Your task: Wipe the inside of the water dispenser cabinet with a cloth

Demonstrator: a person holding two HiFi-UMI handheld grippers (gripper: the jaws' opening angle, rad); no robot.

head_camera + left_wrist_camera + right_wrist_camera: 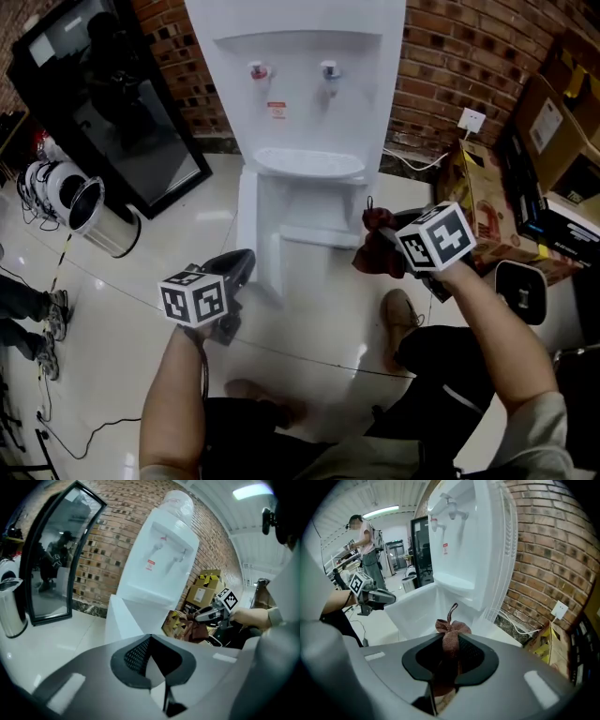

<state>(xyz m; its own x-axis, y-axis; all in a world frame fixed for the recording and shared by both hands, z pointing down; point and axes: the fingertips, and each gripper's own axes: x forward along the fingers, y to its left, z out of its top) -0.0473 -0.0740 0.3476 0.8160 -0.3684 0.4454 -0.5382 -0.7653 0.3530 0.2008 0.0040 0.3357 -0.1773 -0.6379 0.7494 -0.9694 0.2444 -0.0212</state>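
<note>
Grips a brown cloth (451,629) in the right tongs (392,251) before the dispenser's (300,94) open cabinet (314,208), with the left tongs (240,262) shut and empty.

A red brick wall (441,66) is at the back. On the left stands a tall black cabinet (103,103) with a glass front. A shiny metal bin (94,211) sits near it on the pale, glossy floor (112,319). Brown cardboard boxes (553,122) pile up on the right. A white socket (472,120) is on the wall, with a white cord (427,161) low beside it. Far off, a person (365,541) stands.
</note>
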